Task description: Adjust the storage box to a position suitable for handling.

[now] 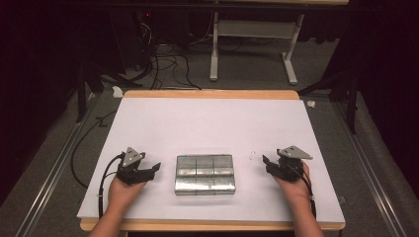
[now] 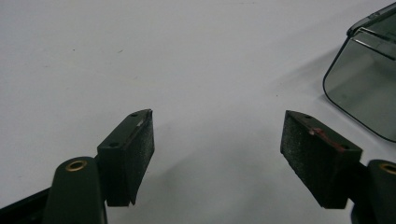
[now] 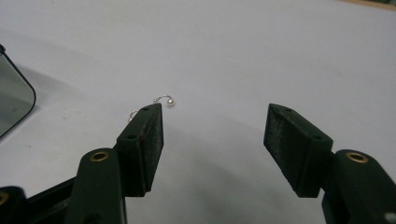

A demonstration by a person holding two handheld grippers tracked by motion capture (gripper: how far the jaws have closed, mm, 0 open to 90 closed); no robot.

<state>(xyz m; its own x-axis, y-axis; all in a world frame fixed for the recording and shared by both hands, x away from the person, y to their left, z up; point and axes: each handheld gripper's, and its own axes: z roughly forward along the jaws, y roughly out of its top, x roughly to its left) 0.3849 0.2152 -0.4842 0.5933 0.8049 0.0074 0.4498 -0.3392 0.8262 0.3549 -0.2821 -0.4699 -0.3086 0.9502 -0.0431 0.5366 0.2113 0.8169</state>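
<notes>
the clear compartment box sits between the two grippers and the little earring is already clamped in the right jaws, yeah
Not quite. The earring lies loose on the white table, beyond the open jaws of the right gripper, as the right gripper view shows. The clear compartment box does sit between the two grippers.

Clear plastic box [image 1: 204, 174], glossy, smoky-tinted at the corner. Table [image 1: 207, 94] edge was bare wood; its white sheet [image 1: 207, 123] looked matt, smooth. Gripper pads [image 2: 312, 158] were black, rough and grainy. Small earring [image 3: 164, 99] was shiny metal with a pearly bead.
</notes>
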